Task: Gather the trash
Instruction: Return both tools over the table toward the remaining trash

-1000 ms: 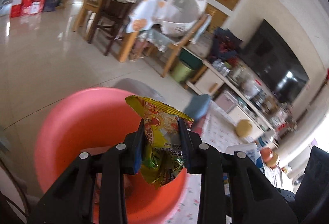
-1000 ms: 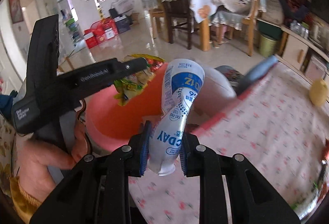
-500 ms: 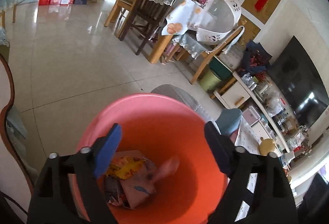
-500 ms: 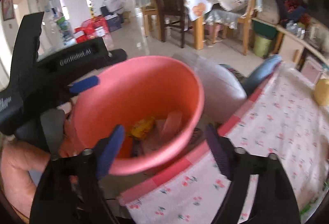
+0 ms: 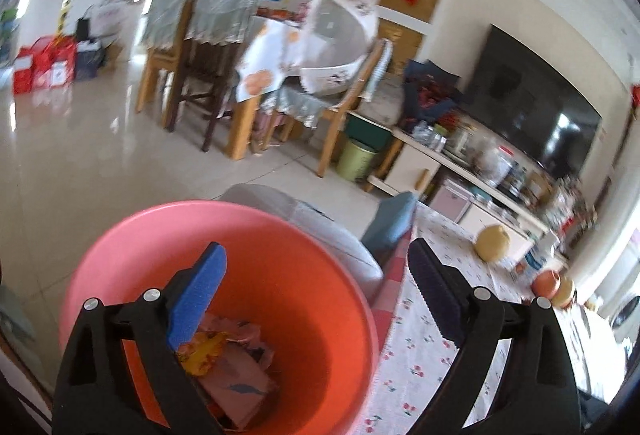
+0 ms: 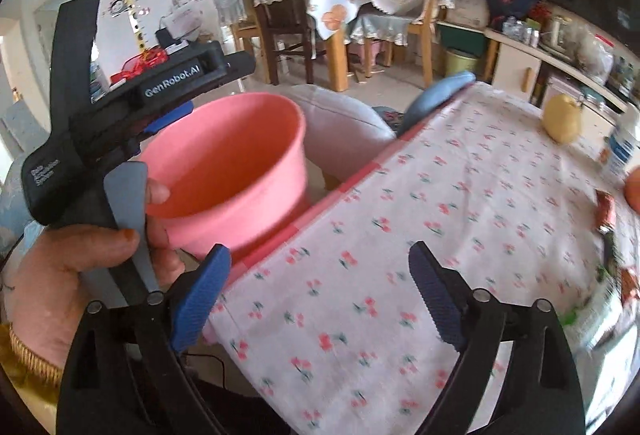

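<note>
A pink plastic bin [image 5: 320, 299] stands beside the table, just under my left gripper [image 5: 316, 283], which is open and empty above its mouth. Trash lies in the bottom of the bin [image 5: 228, 359]: a yellow snack wrapper and crumpled paper. In the right wrist view the bin [image 6: 256, 139] is at the left, with the left gripper's body [image 6: 132, 103] held over it. My right gripper [image 6: 316, 283] is open and empty above the table's near corner. More wrappers [image 6: 608, 219] lie at the table's right edge.
The table has a white cherry-print cloth [image 6: 440, 219]. A yellow pear-like fruit [image 6: 560, 119], a bottle and round fruits [image 5: 552, 283] stand on its far side. A grey cushioned seat [image 6: 340, 123] is behind the bin. Dining chairs and a TV cabinet stand further back.
Both grippers opened and dropped their loads into the bin: the left its yellow snack wrapper, the right its white and blue bottle. The right gripper then swung right, towards the table.
</note>
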